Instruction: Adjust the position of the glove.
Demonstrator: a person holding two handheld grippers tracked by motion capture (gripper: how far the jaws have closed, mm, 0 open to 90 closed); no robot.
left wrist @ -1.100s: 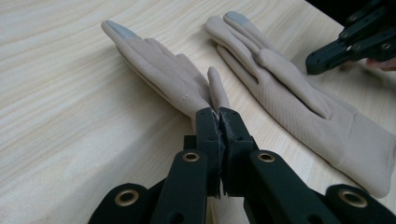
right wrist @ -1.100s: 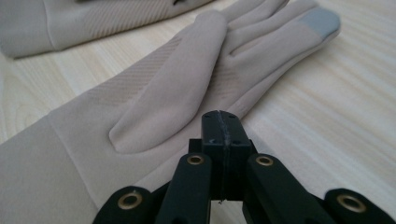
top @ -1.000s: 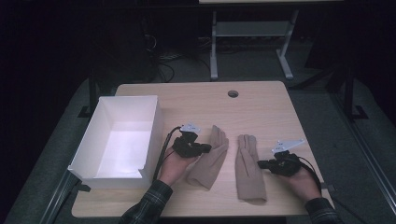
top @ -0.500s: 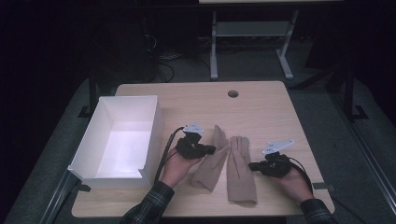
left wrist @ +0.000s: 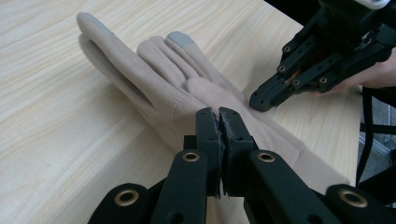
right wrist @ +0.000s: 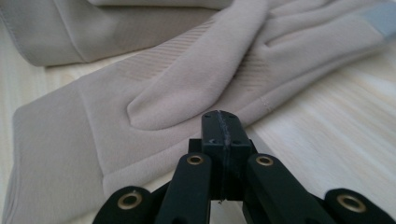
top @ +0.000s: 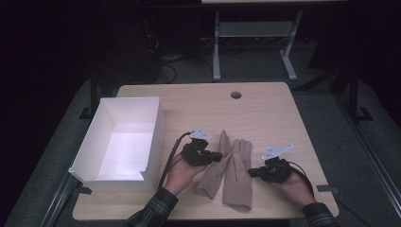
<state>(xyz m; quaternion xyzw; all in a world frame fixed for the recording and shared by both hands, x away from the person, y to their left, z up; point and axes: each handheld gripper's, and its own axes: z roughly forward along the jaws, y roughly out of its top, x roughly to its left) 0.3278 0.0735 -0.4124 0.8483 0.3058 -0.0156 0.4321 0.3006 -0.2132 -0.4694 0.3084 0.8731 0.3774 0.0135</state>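
Two beige gloves lie side by side near the table's front edge, the left glove [top: 215, 172] touching the right glove [top: 239, 172]. My left gripper [top: 220, 155] is shut, its tips resting on the left glove with nothing between the jaws. In the left gripper view the shut left gripper [left wrist: 219, 114] sits over beige glove fabric [left wrist: 177, 79], and the right gripper [left wrist: 261, 100] touches that fabric's far side. My right gripper [top: 250, 172] is shut too, pressed against the right glove's edge. The right gripper view has the right gripper [right wrist: 220, 116] at the glove [right wrist: 196, 88] just below its thumb.
An open white box [top: 153, 142] stands at the table's left, close to the left hand. A cable hole [top: 235, 95] is in the wooden table [top: 269, 118] near the back. A metal stand [top: 255, 33] is on the floor behind.
The right gripper has slid left, pushing the right glove across until it lies against the left glove. The left gripper has hardly moved.
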